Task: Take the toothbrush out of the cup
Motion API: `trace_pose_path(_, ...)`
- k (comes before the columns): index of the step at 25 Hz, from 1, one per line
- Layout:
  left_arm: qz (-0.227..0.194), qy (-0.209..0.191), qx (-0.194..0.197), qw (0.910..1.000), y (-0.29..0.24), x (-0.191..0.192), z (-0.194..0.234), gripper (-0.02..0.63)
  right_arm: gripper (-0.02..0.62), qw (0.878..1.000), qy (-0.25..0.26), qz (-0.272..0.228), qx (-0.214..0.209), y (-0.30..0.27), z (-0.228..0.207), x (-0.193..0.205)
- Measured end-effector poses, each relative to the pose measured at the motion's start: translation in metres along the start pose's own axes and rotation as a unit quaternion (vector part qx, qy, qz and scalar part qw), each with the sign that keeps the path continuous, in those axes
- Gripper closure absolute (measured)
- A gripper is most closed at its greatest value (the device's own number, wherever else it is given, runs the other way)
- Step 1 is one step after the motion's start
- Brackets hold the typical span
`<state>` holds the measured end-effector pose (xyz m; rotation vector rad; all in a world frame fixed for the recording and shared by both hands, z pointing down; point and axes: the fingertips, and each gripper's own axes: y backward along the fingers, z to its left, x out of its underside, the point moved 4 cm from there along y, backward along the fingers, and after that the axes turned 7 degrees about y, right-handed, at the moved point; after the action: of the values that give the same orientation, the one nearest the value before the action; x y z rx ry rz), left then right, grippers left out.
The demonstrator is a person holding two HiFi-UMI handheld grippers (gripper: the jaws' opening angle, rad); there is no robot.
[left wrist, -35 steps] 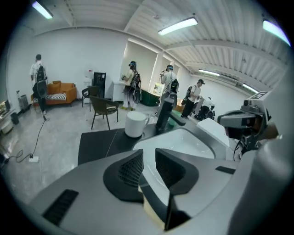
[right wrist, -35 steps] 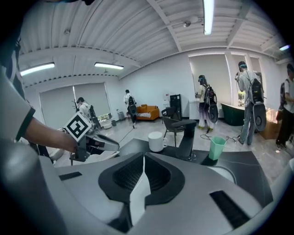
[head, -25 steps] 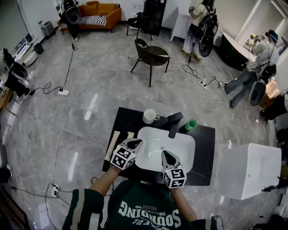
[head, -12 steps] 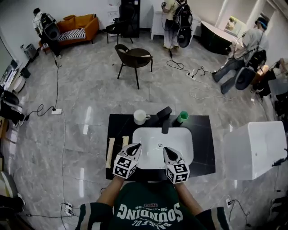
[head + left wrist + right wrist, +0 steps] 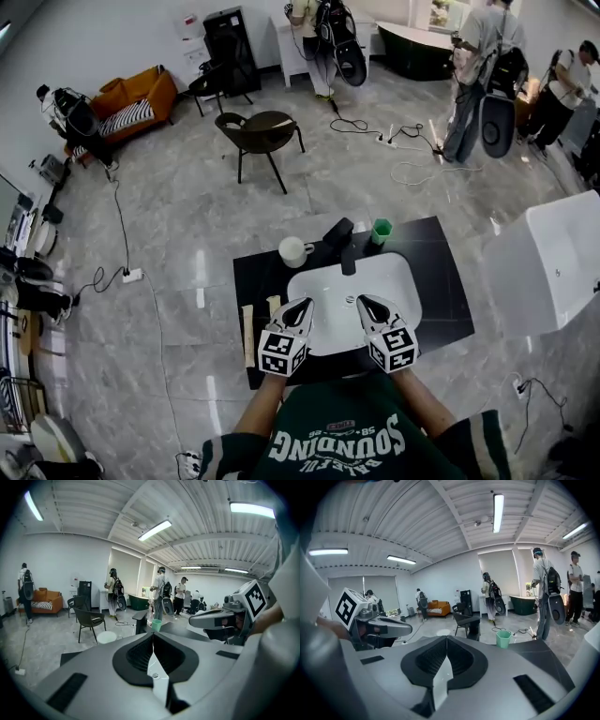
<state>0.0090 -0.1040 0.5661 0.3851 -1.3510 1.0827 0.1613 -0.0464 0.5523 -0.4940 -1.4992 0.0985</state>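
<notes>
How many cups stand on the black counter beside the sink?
2. A white mug stands left of the black faucet. A green cup stands right of it. Nothing seems to hide another one.

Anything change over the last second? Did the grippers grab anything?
The head view swung, so the room sits differently in frame. Both grippers edged forward slightly: left gripper at the left rim of the sink, right gripper over it. Nothing gripped or released. Both stay shut and empty; green cup and white cup stand untouched behind the sink.
</notes>
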Motion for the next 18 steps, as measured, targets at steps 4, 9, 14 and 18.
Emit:
trace_pose_path(4, -0.002, -0.006, 0.000, 1.0000, -0.005, -0.007, 0.000, 0.592, 0.554, 1.000, 0.003, -0.008, 0.006, 0.001, -0.002, -0.005)
trace_pose_path(9, -0.007, -0.009, 0.001, 0.9999, -0.009, -0.012, 0.000, 0.592, 0.554, 1.000, 0.010, -0.014, 0.005, -0.001, -0.005, -0.011)
trace_pose_path(14, -0.008, -0.009, 0.002, 0.9999, -0.010, -0.015, -0.002, 0.592, 0.554, 1.000, 0.014, -0.015, 0.004, -0.001, -0.004, -0.016)
trace_pose_path(18, -0.006, -0.008, -0.001, 0.9999, -0.012, -0.014, 0.000, 0.592, 0.554, 1.000, 0.018, -0.017, 0.005, -0.002, -0.005, -0.018)
